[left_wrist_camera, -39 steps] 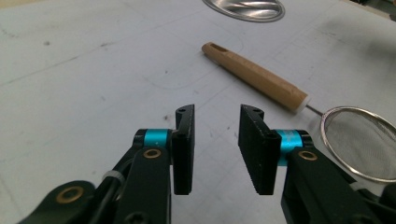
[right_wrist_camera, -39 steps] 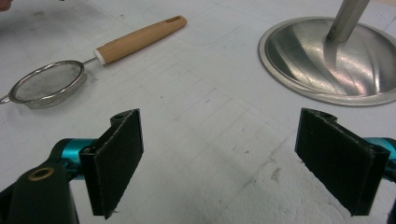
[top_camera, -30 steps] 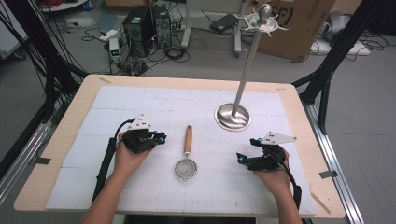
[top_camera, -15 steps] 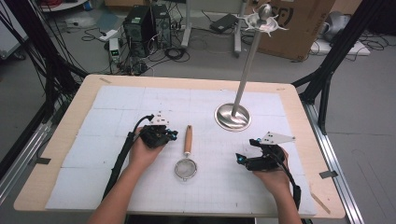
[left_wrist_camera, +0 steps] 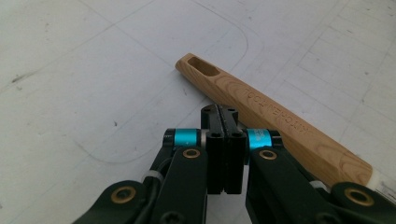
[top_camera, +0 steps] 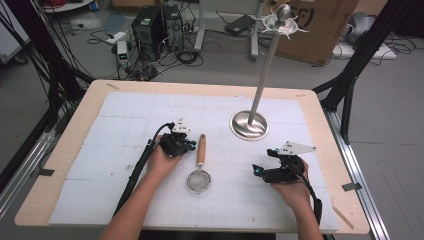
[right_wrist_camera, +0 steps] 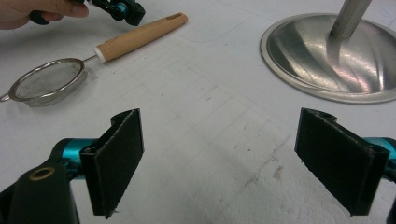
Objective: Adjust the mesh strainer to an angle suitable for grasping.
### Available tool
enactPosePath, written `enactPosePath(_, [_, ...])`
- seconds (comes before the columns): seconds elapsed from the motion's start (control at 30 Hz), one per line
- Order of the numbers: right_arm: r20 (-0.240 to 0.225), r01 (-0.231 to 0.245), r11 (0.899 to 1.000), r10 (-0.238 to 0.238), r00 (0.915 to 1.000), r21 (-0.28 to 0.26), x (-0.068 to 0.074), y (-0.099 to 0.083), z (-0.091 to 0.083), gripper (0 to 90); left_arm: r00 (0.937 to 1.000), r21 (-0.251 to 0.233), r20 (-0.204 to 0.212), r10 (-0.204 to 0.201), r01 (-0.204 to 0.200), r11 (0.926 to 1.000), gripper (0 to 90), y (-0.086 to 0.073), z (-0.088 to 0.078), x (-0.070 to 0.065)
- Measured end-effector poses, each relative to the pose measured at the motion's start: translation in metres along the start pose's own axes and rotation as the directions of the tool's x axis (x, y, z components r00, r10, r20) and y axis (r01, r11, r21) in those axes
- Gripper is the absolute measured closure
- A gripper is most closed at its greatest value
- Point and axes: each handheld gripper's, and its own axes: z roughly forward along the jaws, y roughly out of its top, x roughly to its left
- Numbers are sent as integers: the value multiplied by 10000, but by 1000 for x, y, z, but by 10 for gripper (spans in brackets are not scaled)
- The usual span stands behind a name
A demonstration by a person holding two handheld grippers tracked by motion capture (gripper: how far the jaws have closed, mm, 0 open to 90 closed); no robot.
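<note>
The strainer is seen lying flat on the white mat of the worktop, just left of centre in the high view, its wooden handle pointing toward the upper part of the frame and its mesh bowl toward the lower edge. The left gripper is held just beside the handle's left flank, and in the left gripper view its jaws are pressed together with nothing between them, the handle running diagonally behind their tips; whether the tips touch the wood cannot be told. The right gripper is kept at the lower right of the high view, well apart from the strainer, and in the right gripper view its jaws stand wide apart over bare mat. The tall metal stand rises at centre right, with hooks at its top that look free. The work is judged to be at its very start: nothing is lifted or gripped yet. The handle is left to be taken, and hanging on the stand is presumably intended.
</note>
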Motion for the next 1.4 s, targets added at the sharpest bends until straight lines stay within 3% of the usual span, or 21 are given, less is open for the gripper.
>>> enactPosePath(0.2, [-19,56,10000,-56,10000,79,1,0,2,146,9999,49,138,41,-42,10000,898,5,7,-6])
enactPosePath(0.63, [-71,72,10000,-71,9999,46,1,0,1,147,9944,255,774,720,-742,9969,898,21,23,-35])
enactPosePath(0.77, [-52,30,10000,-29,10000,50,1,0,0,148,9886,348,1076,1051,-1094,9934,898,26,27,-45])
enactPosePath(1.07, [-67,98,9999,-97,9999,93,1,0,2,148,9818,398,1427,1257,-1326,9904,898,30,30,-59])
enactPosePath(1.27, [-100,94,9999,-92,9999,146,1,0,2,148,9705,410,1886,1504,-1608,9861,898,33,32,-72])
enactPosePath(1.4, [-106,107,9998,-106,9999,138,1,0,2,149,9667,383,2008,1587,-1696,9848,898,35,32,-77])
